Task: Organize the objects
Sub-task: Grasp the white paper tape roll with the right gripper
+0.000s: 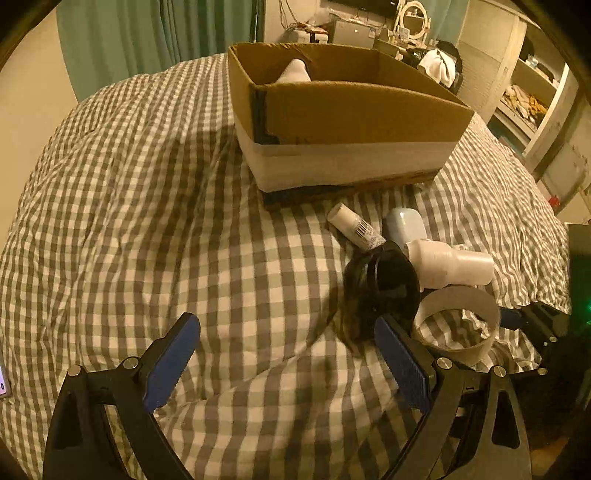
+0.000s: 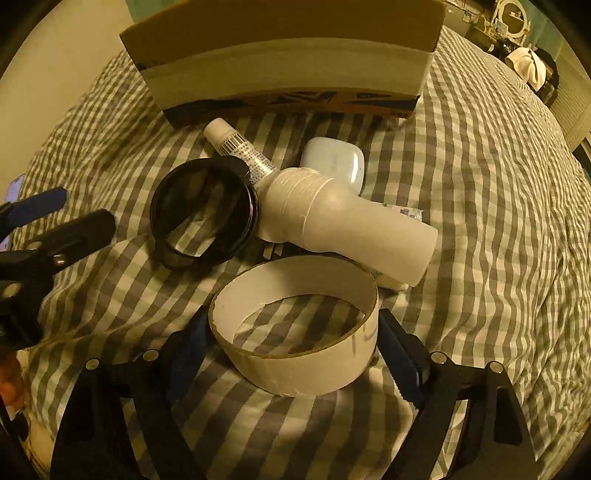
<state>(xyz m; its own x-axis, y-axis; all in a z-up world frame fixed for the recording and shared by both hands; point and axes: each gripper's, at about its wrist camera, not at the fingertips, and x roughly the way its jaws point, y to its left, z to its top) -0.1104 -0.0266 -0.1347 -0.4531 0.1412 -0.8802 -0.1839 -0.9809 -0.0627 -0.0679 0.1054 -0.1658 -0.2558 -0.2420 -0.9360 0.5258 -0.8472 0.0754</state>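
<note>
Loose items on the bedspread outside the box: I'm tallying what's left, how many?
5: cardboard ring nearest, white bottle, black ring, barcoded tube, pale case. Smaller bits may hide beneath.

Location: bedroom in a private home

A bed (image 1: pixel 147 221) with grey-and-white checked bedding fills both views; green curtains (image 1: pixel 147 44) hang behind it; open shelving (image 1: pixel 532 92) holds folded items; a round mirror (image 1: pixel 413 18) stands on a cluttered dresser.
</note>
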